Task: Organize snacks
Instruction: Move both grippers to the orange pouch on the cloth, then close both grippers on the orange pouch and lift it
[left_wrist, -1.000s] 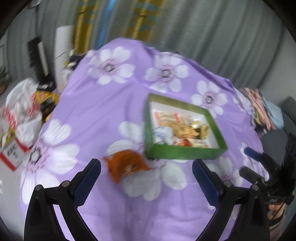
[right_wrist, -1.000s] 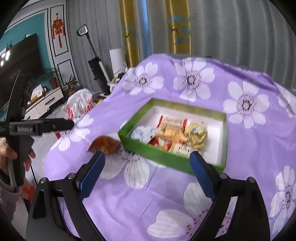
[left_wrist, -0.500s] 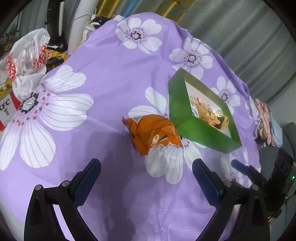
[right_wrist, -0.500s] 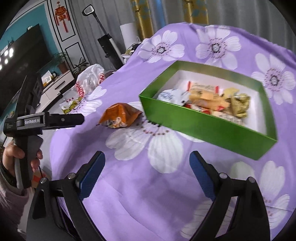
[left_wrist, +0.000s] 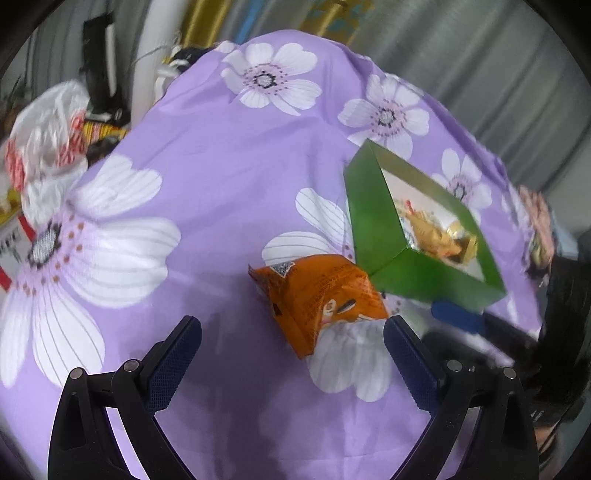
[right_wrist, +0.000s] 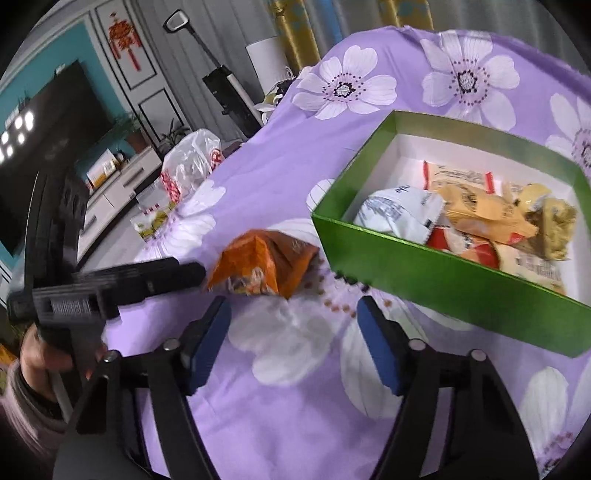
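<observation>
On the purple flowered cloth we see the orange snack packet lying just beside the near corner of the green box, which holds several other wrapped snacks. Our left gripper stands wide open with the packet just ahead of its fingertips, gripping nothing. Our right gripper is closing with nothing between its jaws, the packet just beyond them. Past the cloth's edge lies a white plastic bag.
</observation>
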